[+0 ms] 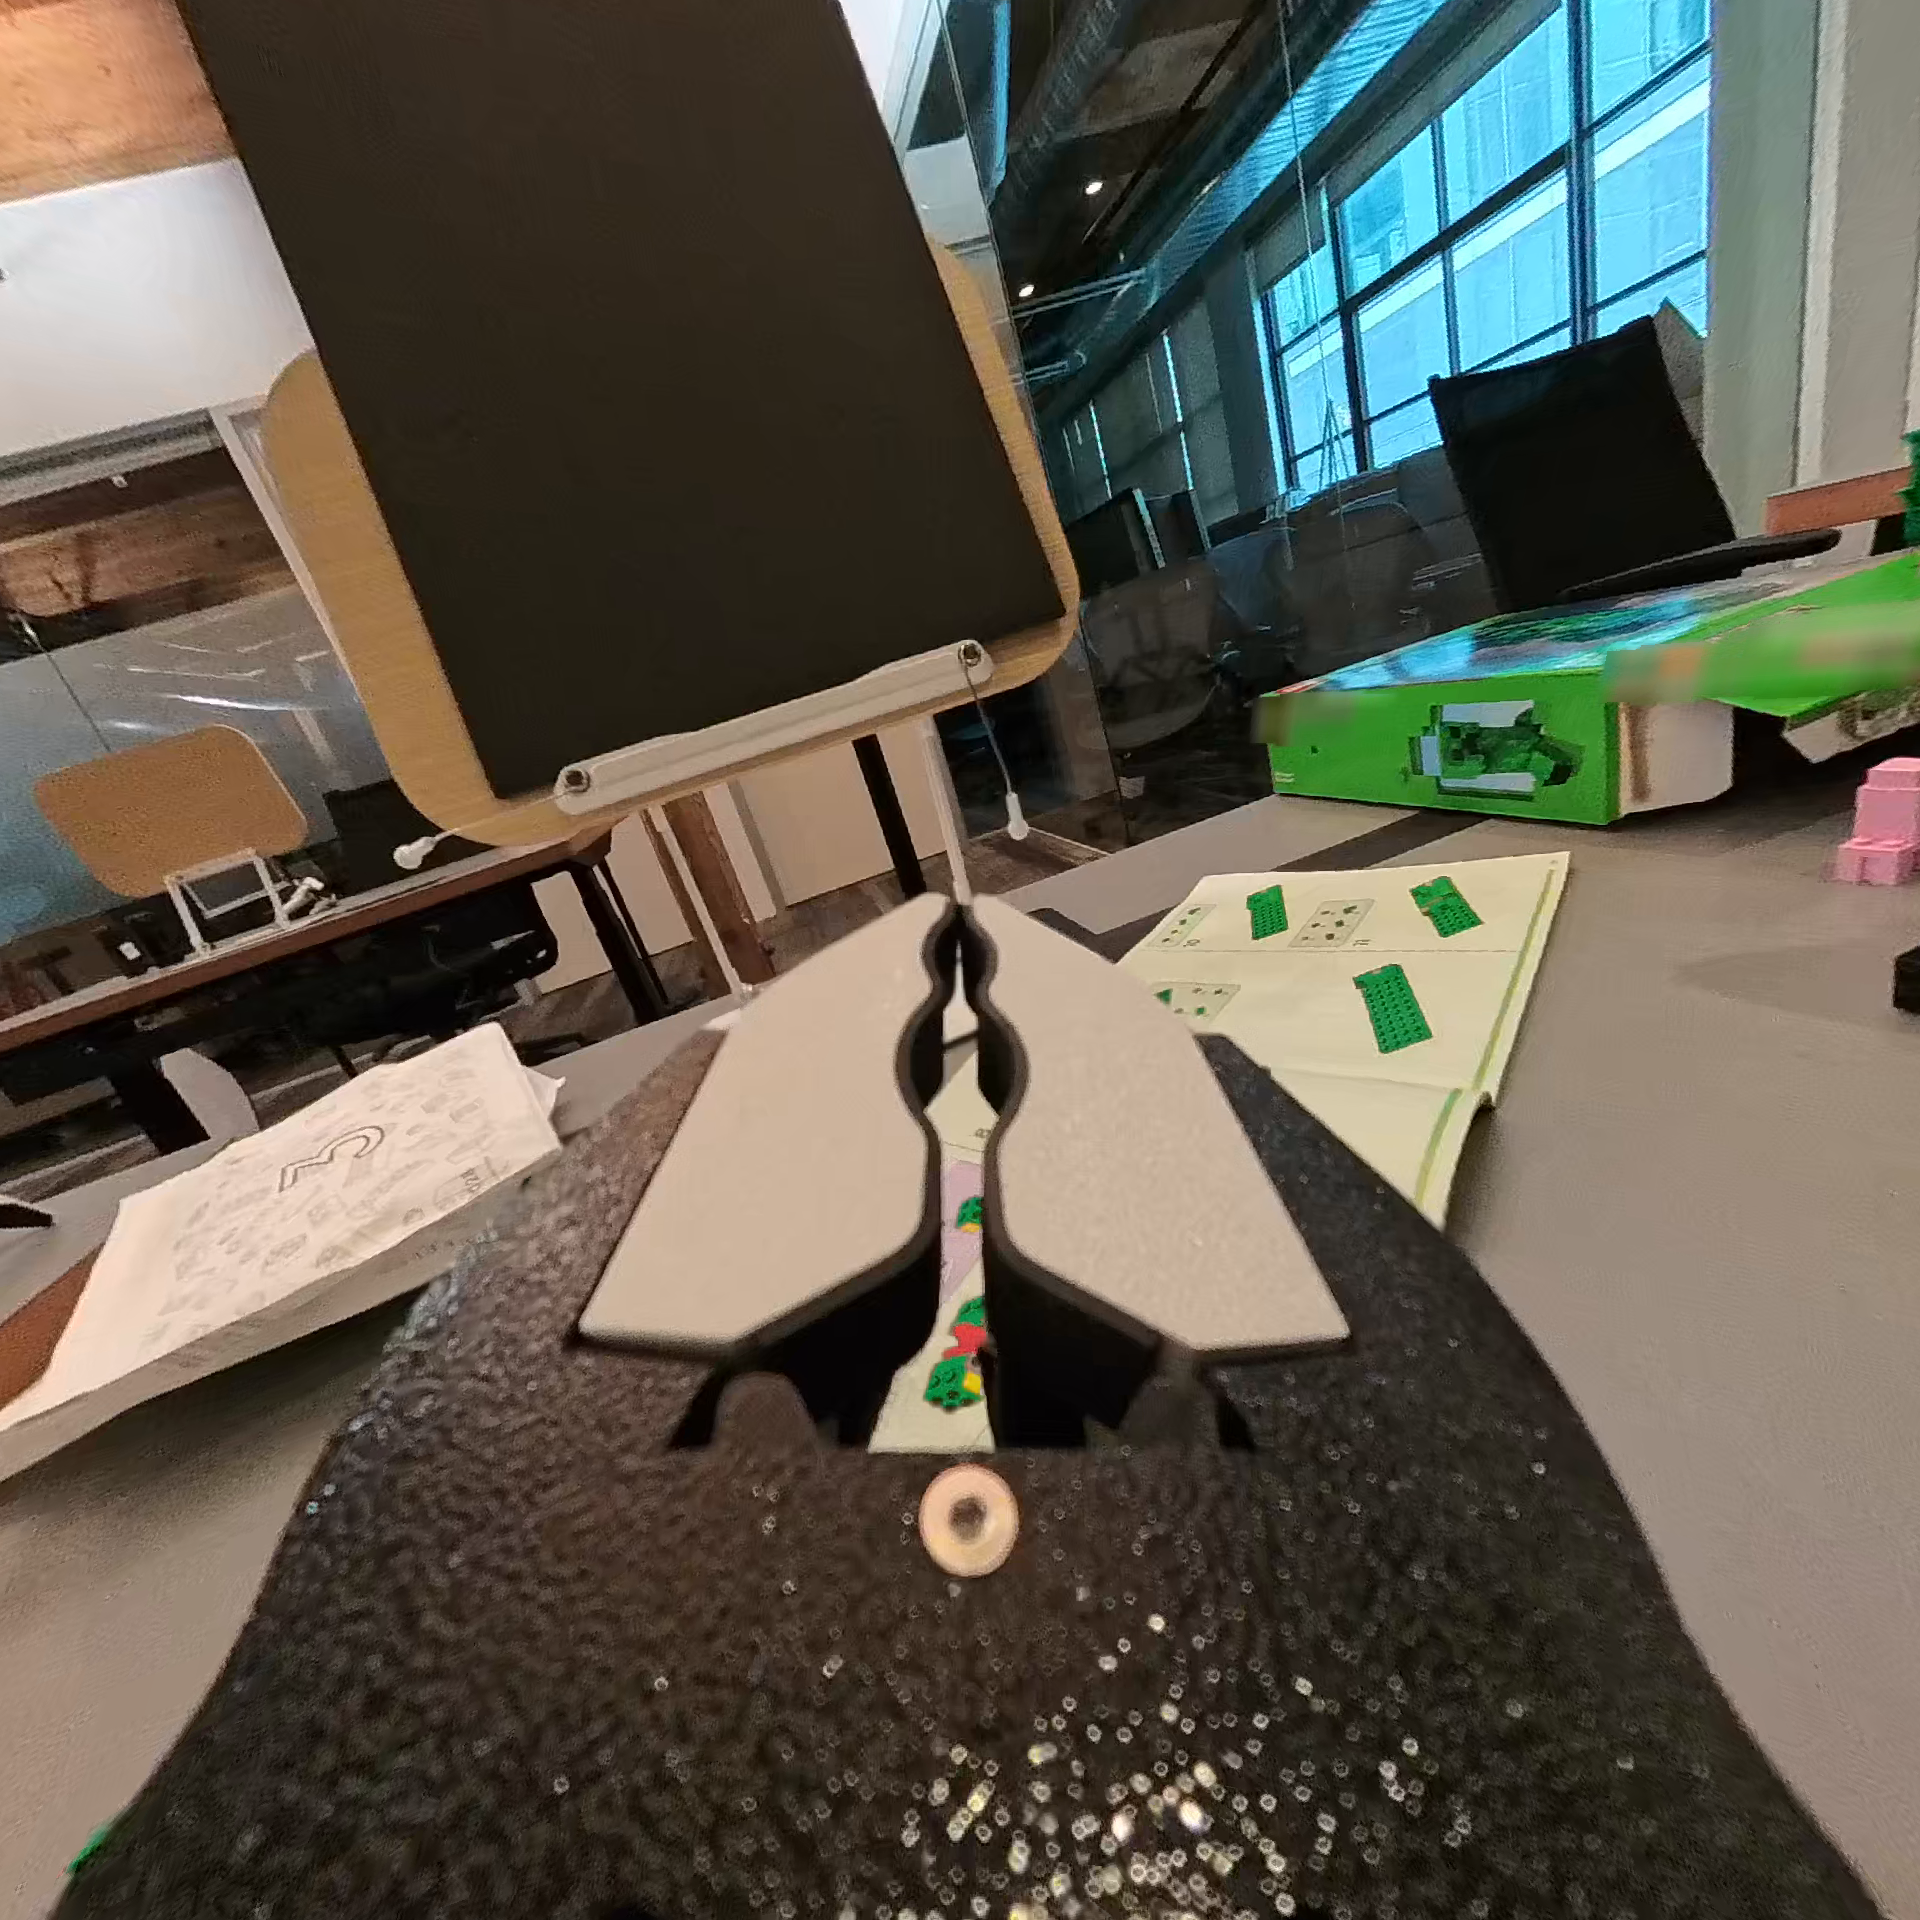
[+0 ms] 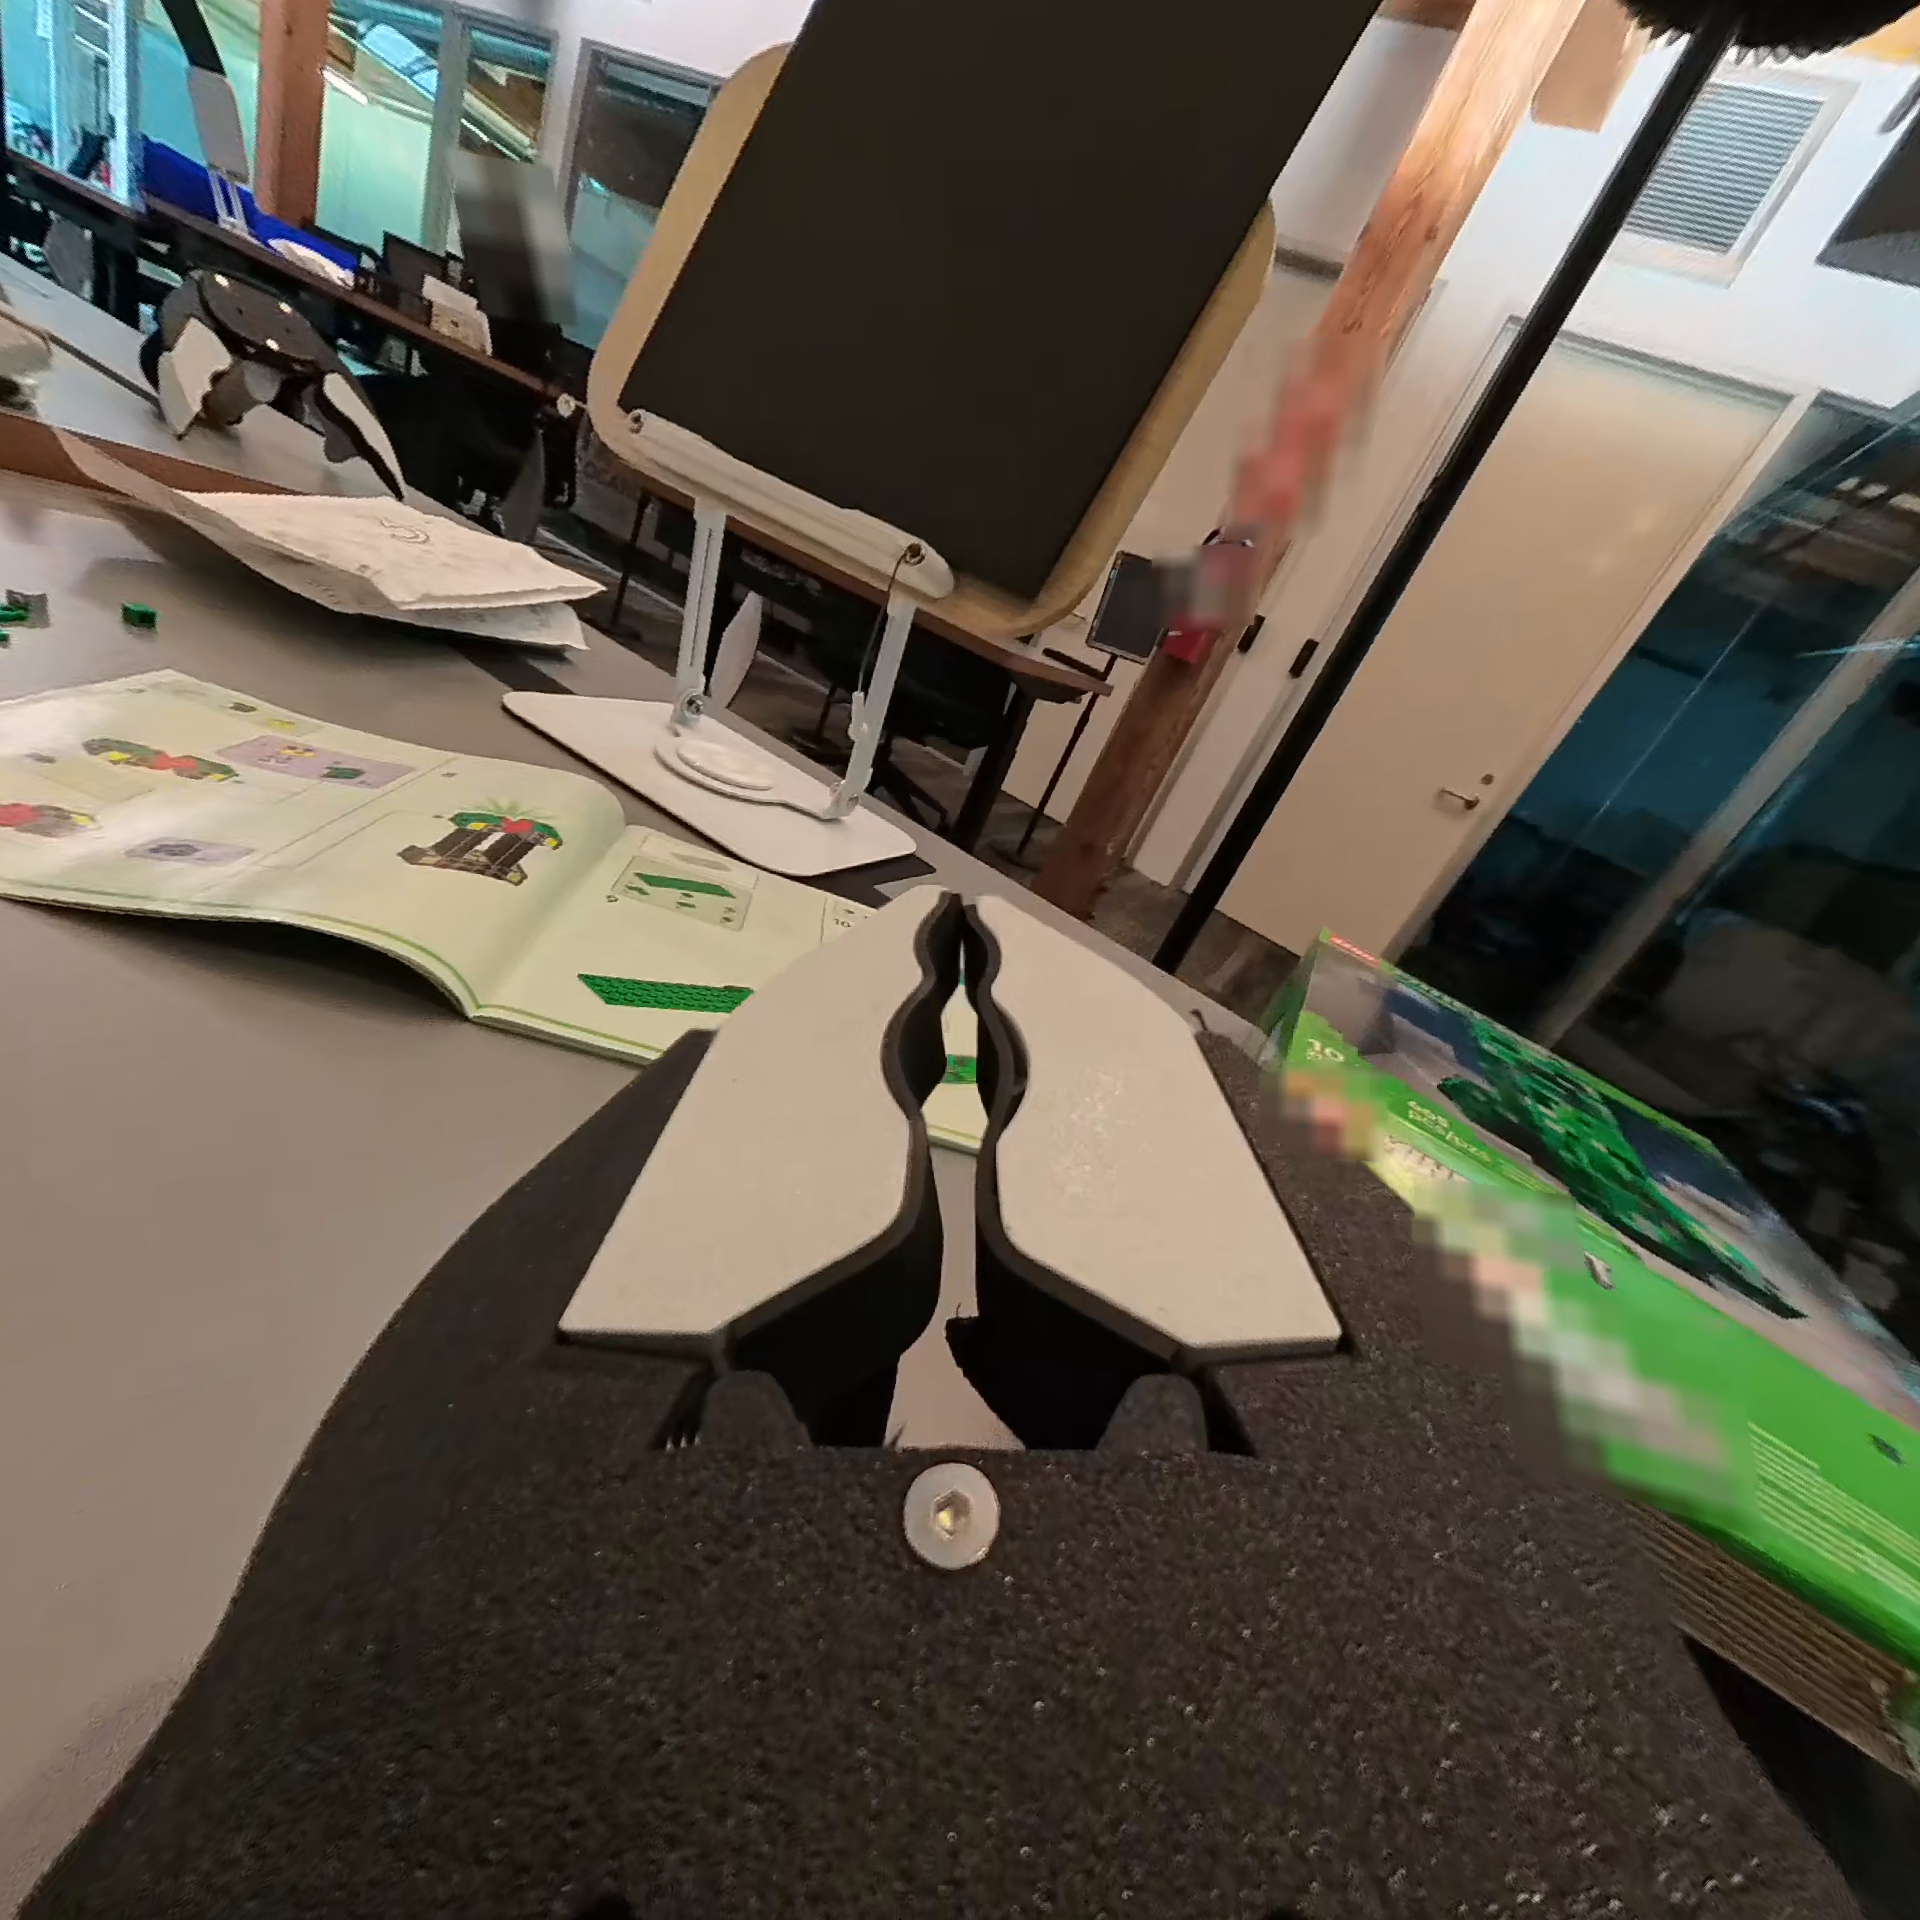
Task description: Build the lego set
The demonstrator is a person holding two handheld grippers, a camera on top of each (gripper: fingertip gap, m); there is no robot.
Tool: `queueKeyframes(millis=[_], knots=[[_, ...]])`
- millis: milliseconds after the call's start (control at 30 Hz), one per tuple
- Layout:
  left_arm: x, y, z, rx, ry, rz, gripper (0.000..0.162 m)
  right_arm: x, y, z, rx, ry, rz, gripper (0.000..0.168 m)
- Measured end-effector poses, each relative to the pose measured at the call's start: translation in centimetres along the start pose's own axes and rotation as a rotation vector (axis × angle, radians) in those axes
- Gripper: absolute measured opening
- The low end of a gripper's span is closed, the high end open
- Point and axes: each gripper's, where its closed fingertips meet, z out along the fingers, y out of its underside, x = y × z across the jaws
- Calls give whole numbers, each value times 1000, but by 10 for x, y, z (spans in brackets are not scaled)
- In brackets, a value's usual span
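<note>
My left gripper [image 1: 961, 912] is shut and empty, held above the open instruction booklet [image 1: 1361, 997] on the grey table [image 1: 1662, 1195]. My right gripper [image 2: 958, 906] is shut and empty, over the booklet's right page [image 2: 312, 821]. The green set box [image 2: 1621, 1247] lies just right of the right gripper and shows at the far right in the left wrist view [image 1: 1475, 727]. A few small green bricks [image 2: 135, 615] lie at the far left of the table. A pink brick figure [image 1: 1881, 842] stands at the right edge. The left gripper [image 2: 249, 374] shows far off in the right wrist view.
A black tablet on a white stand [image 2: 727, 769] rises at the table's far edge behind the booklet, and it shows in the left wrist view [image 1: 623, 395]. White paper bags [image 1: 281, 1226] lie at the left, also in the right wrist view [image 2: 416, 571]. A black pole [image 2: 1455, 499] stands beyond the table. Spacing between my two grippers at the tips: around 25 centimetres.
</note>
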Motion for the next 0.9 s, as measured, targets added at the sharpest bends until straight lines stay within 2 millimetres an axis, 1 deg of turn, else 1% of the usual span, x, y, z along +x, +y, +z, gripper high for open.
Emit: queueKeyframes(millis=[67,133,167,333,567,633,733,800,900], knots=[[-3,-1,-1,6,-29,24,0,-2,0,0,-3,-11,6,0],[-10,1,-2,0,-91,66,0,0,2,1,-15,6,-5,0],[-11,2,-2,-8,-101,76,0,0,3,0,-17,11,-13,0],[-6,1,-7,-20,-107,104,0,-5,3,0,-16,-14,-28,0],[-3,8,-10,-82,-114,121,0,-12,1,-5,-12,-46,-19,0],[2,11,-11,-113,-100,115,0,-13,0,-5,-6,-56,-3,0],[19,12,-19,-153,-42,118,0,-12,-2,-6,5,-54,20,0],[30,7,-29,-156,-24,142,0,-12,-2,-6,6,-58,36,0],[43,-1,-44,-143,-3,129,0,-8,0,-6,1,-47,40,0]])
